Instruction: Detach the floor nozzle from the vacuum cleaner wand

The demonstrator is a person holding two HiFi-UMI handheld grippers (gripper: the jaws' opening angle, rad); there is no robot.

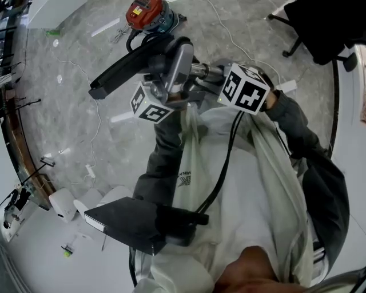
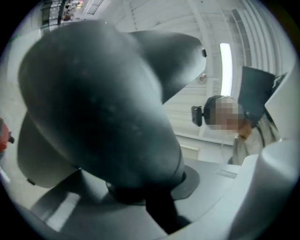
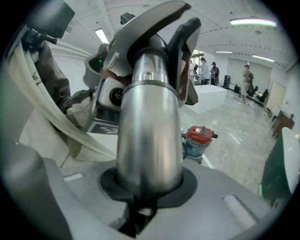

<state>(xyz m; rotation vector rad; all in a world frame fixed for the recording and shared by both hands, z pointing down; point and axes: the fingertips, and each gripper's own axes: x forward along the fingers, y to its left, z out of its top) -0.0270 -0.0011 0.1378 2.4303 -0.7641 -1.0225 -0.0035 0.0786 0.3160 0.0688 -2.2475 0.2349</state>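
One black plastic floor nozzle (image 1: 123,71) and one silver metal wand tube (image 1: 201,71), both up in the air over the grey marble floor (image 1: 74,114). Two claws here: left claw (image 2: 147,190) clamped on the nozzle's dark neck, right claw (image 3: 149,185) clamped on the wand. One red canister (image 1: 147,14) far off. Jacket logo (image 1: 184,178) too small to read, and the nozzle-to-wand joint is hard to make out

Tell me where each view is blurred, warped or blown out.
Head view: evenly lit, sharp, floor bent by the wide lens. Left gripper view: the dark nozzle fills the frame, soft and out of focus; a ceiling light is blown out. Right gripper view: the metal wand is sharp with a bright sheen; black corners ring the picture.
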